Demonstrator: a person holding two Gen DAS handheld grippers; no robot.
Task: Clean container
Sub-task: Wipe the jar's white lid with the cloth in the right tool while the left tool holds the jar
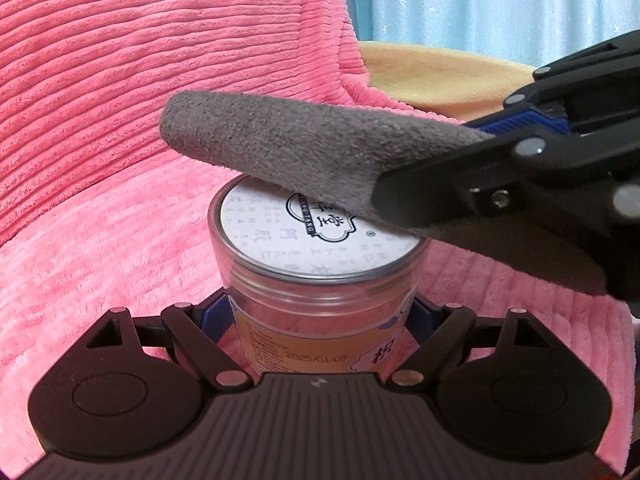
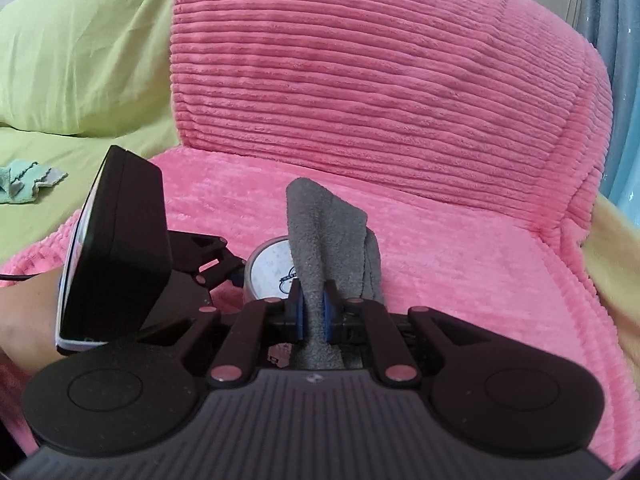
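Now the left gripper [image 1: 320, 320] clamps the jar [image 1: 320, 280]; the right gripper [image 2: 314, 312] pinches the cloth [image 1: 280, 144] on its lid. Press hard and the jar could tip on the soft blanket [image 1: 100, 240].

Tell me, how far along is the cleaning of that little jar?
Done so far: the left claw is shut on the clear jar, and the right claw is shut on a folded grey cloth. In hand: the cloth lies across the jar's white printed lid, so the top is being wiped. Left: the jar's sides look untouched; whether the lid is clean yet I cannot tell.
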